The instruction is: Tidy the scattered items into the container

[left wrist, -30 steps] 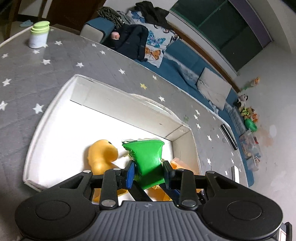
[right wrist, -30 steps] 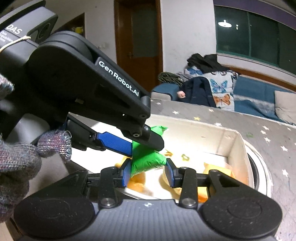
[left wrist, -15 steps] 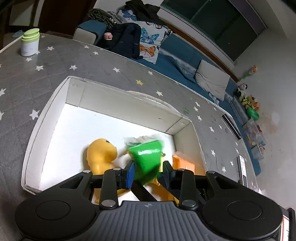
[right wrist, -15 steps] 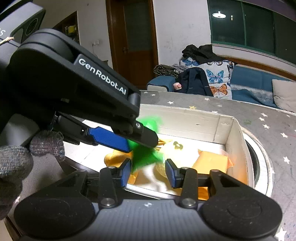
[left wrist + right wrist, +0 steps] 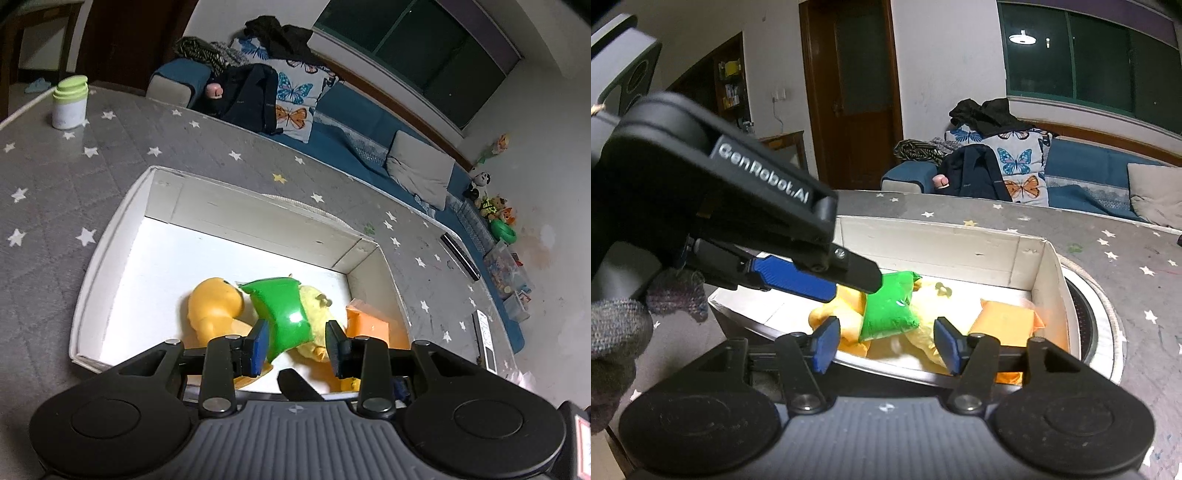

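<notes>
You can read one mark only: "GenRobot.AI" in pale letters on the black side of your left gripper (image 5: 849, 280), up and to the left of your right jaws. Nothing on the things lying beyond either jaws is legible.

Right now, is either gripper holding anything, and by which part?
Nothing: the glossy green plastic pouch lies in the white cardboard box, under the open left gripper.

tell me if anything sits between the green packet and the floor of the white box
Yes. The green packet rests on toys already in the white box: an orange duck on one side and a yellow plush under its other edge. The left gripper is open around it.
</notes>
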`<action>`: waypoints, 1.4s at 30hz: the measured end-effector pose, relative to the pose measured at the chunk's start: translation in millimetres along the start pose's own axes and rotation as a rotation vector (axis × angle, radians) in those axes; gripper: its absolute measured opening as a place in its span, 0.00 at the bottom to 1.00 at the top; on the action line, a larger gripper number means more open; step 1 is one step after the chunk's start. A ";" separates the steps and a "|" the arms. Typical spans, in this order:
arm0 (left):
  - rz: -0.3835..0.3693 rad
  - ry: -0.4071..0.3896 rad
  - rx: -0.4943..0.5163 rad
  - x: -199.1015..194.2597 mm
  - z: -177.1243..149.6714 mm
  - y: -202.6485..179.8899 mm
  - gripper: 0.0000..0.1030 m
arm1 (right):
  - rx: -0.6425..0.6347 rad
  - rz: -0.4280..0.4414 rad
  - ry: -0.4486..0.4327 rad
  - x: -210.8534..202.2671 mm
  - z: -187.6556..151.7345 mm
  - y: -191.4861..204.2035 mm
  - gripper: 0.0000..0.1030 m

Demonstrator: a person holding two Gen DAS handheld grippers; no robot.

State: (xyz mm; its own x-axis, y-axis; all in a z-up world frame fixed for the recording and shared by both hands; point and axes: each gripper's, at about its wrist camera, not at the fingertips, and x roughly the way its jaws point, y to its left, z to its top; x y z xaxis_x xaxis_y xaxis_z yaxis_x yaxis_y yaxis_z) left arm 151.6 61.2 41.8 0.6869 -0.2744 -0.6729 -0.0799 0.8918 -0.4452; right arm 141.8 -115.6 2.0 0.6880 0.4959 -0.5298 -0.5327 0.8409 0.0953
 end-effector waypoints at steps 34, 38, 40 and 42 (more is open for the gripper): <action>0.195 -0.179 0.260 -57.6 -81.4 3.5 0.35 | -0.007 -0.089 -0.096 -60.8 -34.6 27.0 1.00; 0.212 -0.177 0.274 -56.3 -88.8 1.7 0.35 | 0.006 -0.094 -0.083 -62.7 -38.6 24.4 1.00; 0.220 -0.175 0.279 -55.7 -92.0 0.9 0.35 | 0.011 -0.097 -0.077 -63.7 -40.7 23.8 1.00; 0.225 -0.174 0.280 -54.9 -94.0 0.4 0.35 | 0.017 -0.098 -0.071 -63.8 -42.3 24.0 1.00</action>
State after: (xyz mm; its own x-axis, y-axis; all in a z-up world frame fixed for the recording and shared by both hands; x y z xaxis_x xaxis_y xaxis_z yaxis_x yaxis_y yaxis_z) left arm 45.9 42.8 23.1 0.7885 -0.0176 -0.6148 -0.0589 0.9928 -0.1040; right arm 64.2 -136.2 2.5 0.7699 0.4243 -0.4767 -0.4531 0.8895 0.0600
